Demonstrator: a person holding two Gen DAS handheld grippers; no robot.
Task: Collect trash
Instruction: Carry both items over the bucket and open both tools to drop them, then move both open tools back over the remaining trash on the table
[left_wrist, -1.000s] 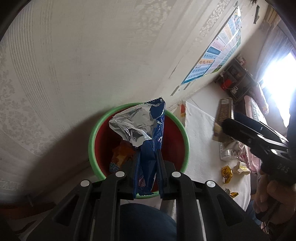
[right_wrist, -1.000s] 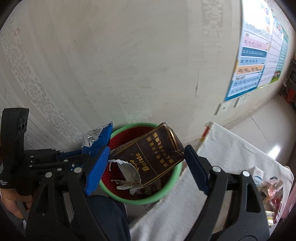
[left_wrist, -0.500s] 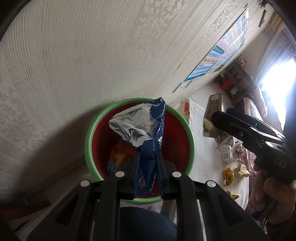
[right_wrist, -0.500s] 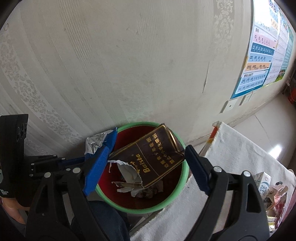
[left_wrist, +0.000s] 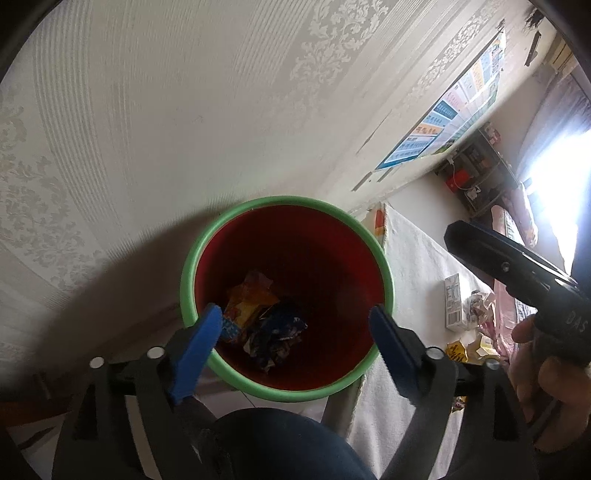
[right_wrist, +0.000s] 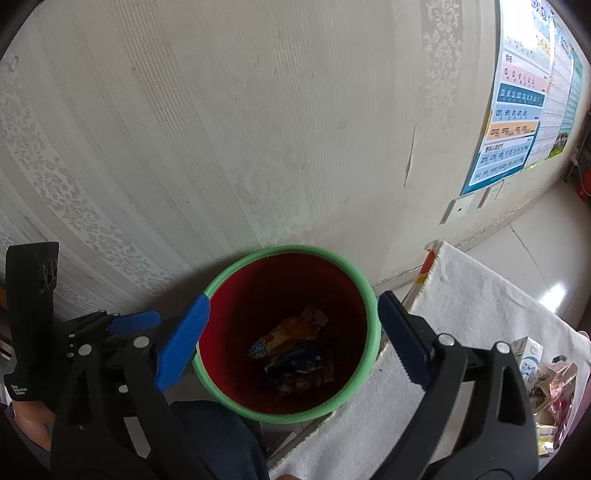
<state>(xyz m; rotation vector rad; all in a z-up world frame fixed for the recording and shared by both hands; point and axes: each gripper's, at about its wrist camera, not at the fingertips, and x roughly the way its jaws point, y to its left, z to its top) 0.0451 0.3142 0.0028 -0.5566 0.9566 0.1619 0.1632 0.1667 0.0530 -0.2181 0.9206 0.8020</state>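
Observation:
A red bin with a green rim (left_wrist: 192, 258) stands on the floor against the wall; it also shows in the right wrist view (right_wrist: 375, 321). Wrappers lie at its bottom: an orange one (left_wrist: 251, 299) and a dark blue one (left_wrist: 277, 332), also seen in the right wrist view (right_wrist: 295, 363). My left gripper (left_wrist: 295, 332) is open and empty above the bin. My right gripper (right_wrist: 291, 339) is open and empty above the bin too. The left gripper shows at the left of the right wrist view (right_wrist: 136, 321).
A table with a white cloth (left_wrist: 413, 266) stands right of the bin. On it lie a small white carton (left_wrist: 453, 302), crumpled paper (left_wrist: 480, 302) and yellow wrappers (left_wrist: 458, 350). A patterned wall is behind the bin, with a poster (right_wrist: 517, 110).
Both grippers opened. The blue foil wrapper left my left gripper and the brown carton left my right gripper; both dropped into the bin.

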